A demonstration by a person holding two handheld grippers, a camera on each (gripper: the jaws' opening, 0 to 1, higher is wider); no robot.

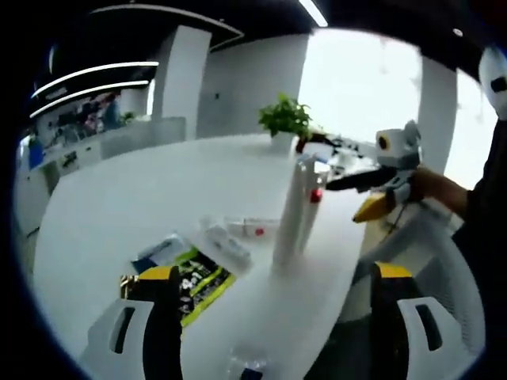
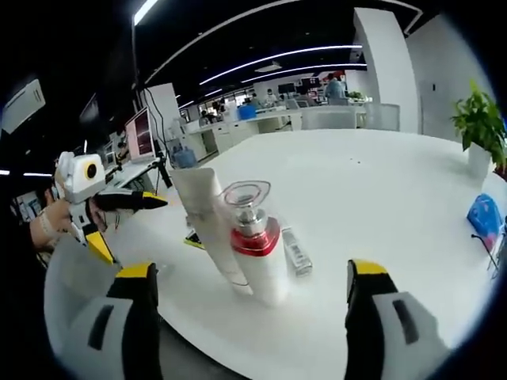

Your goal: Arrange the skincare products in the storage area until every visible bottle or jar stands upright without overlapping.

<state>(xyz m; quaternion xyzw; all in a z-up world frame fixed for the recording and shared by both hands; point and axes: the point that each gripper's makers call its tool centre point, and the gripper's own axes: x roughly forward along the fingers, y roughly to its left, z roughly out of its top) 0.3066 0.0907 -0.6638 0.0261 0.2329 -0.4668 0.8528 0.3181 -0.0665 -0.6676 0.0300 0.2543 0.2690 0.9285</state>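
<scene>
A tall white tube (image 1: pixel 290 218) stands upright near the table's edge, touching a white bottle with a red band (image 1: pixel 315 195) behind it. In the right gripper view the white tube (image 2: pixel 207 218) leans a little against the red-banded bottle (image 2: pixel 257 253), which has a clear cap. A white tube (image 1: pixel 226 244) and a small red-capped item (image 1: pixel 253 230) lie flat, as does a small box (image 2: pixel 297 252). My left gripper (image 1: pixel 275 271) is open just short of the standing tube. My right gripper (image 2: pixel 252 273) is open in front of the bottle and also comes into the left gripper view as the right gripper (image 1: pixel 342 203).
A green-yellow packet (image 1: pixel 200 281) and a blue-white sachet (image 1: pixel 162 249) lie by my left jaw. A clear item (image 1: pixel 245 366) sits at the table's near edge. A potted plant (image 2: pixel 479 127) and a blue bag (image 2: pixel 483 214) stand far across the white table (image 2: pixel 372 182).
</scene>
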